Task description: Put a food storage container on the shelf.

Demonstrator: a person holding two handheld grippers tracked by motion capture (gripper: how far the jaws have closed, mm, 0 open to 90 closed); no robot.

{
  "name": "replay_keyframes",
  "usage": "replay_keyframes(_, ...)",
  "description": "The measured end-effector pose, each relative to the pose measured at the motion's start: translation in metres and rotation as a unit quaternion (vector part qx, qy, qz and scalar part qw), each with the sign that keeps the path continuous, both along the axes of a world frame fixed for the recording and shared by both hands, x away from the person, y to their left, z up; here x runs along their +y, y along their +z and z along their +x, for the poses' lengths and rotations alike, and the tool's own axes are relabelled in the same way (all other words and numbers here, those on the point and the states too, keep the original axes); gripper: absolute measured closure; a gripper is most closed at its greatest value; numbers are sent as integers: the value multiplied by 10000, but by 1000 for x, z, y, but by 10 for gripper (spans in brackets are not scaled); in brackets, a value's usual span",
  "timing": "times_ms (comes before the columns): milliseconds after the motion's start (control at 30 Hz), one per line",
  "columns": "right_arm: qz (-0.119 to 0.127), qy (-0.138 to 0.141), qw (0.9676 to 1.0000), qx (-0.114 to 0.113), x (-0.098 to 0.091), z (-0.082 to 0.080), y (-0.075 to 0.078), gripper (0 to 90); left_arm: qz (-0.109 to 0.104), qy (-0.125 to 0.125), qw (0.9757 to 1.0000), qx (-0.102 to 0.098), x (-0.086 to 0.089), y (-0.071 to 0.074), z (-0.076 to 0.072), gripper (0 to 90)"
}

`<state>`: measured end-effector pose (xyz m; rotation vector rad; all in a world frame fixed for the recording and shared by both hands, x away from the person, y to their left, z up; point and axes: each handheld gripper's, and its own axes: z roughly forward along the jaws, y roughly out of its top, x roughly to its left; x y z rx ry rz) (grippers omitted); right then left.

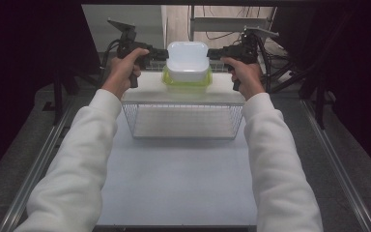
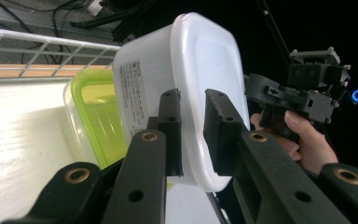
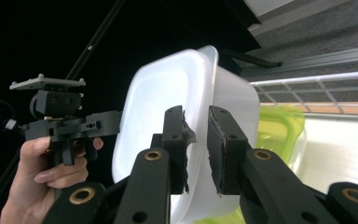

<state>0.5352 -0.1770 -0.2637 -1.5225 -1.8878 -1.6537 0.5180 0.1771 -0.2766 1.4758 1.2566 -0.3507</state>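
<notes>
The white tub [image 1: 188, 60] is sitting upside down inside the green box [image 1: 187, 83], which is standing on the white shelf [image 1: 147, 89] at the far end of the table [image 1: 174, 179], above the wire basket [image 1: 183, 121]. In the high view the tub is at twelve o'clock from the person, right in the middle, and the two grippers are coming at it from opposite sides. The left gripper [image 1: 160, 53] is at nine o'clock from the tub and the right gripper [image 1: 214, 54] is at three o'clock, so both hands are looking about equally near. The tub's long side is running across, from nine to three, straight between the two grippers. In the left gripper view the left gripper [image 2: 192, 133] is pinching the tub's rim [image 2: 205, 140], with one jaw on the side wall and one on the flat bottom. In the right gripper view the right gripper [image 3: 196, 149] is gripping the tub's other rim the same way, jaws narrow and squeezed on the thin edge. The green box is lying below the tub, at six o'clock from it in the high view, so I think the tub is needing to go straight up to come free, with both hands rising together.
</notes>
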Motion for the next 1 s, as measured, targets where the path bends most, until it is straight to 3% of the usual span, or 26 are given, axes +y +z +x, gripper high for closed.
replay_keyframes(33, -49, -44, 10000, 34, 0, 2, -1, 785, 81, 27, 10000, 2, 0, -1, 1, 787)
replay_keyframes(67, -158, -50, 9999, 34, 0, 3, -2, 787, 18, 21, 10000, 26, 1, -1, 3, 795)
replay_keyframes(233, 100, -130, 9998, 98, -2, 7, -7, 791, -39, 19, 10000, 19, 2, -3, 5, 808)
replay_keyframes(433, 68, -105, 9999, 88, -2, 5, -5, 766, 5, 29, 10000, 1, 1, -2, 3, 773)
replay_keyframes(633, -61, -219, 9993, -284, -5, -6, 6, 641, 108, 140, 9990, -416, 2, 7, -9, 617)
replay_keyframes(867, -359, -19, 9965, -756, -9, -26, 17, 550, 493, 112, 9948, -881, 2, 17, -31, 484)
replay_keyframes(1000, -389, 111, 9957, -836, -12, -34, 17, 516, 592, 99, 9929, -1030, 4, 18, -41, 432)
